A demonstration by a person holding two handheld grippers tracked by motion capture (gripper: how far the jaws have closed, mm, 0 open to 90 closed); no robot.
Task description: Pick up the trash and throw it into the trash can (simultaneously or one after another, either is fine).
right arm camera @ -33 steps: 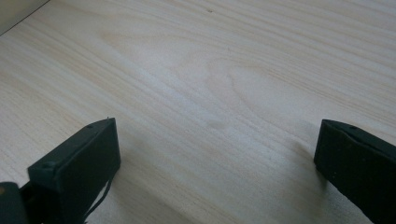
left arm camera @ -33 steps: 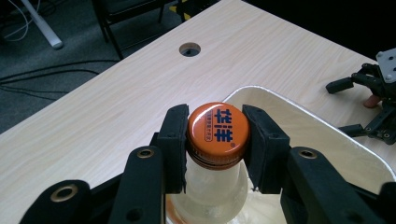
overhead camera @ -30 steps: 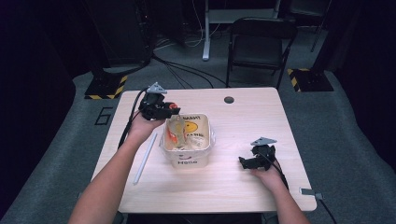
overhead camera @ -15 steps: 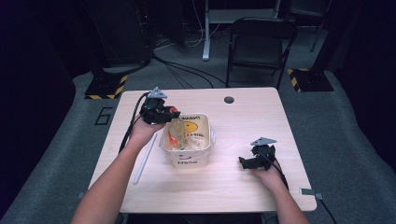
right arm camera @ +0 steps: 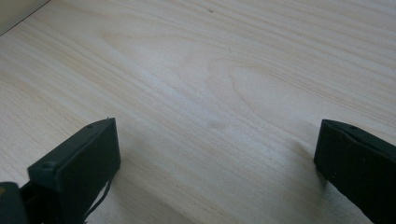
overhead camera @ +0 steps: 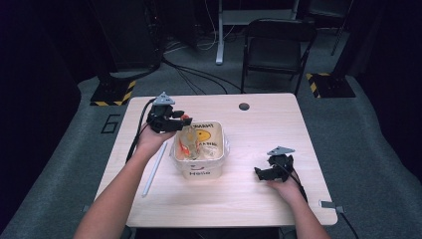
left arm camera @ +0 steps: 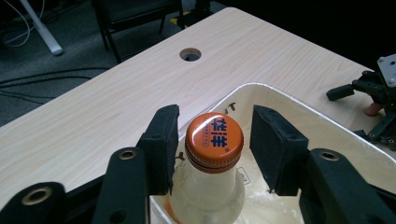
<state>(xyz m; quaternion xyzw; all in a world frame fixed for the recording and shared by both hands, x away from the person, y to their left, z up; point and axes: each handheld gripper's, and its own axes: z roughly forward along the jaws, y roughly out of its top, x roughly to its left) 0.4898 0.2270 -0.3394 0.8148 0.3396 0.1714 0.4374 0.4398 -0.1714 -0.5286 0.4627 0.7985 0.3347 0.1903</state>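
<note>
- Left hand-held gripper: its two black jaws stand either side of the orange metal crown cap of a clear glass bottle. They have just been opening; a gap shows on both sides of the cap, so the pads no longer press on it.
- Clear glass bottle: it stands or leans in the near-left corner of a white square plastic tub printed with a yellow smiley face, directly below this gripper's jaws. The pale lining in the tub hides whether it rests fully on the bottom.
- Handling, as a judgement: glass is rigid, smooth and breakable, and the bottle looks filled, hence fairly heavy. The neck just under the cap rim offers the surest hold, since the rim would stop a slip.
- White slender plastic tube: lies on the pale wooden bench beside the left forearm, apart from the tub.
- Right hand-held gripper: rests on the bench well to the right of the tub, jaws wide apart and empty.
</note>
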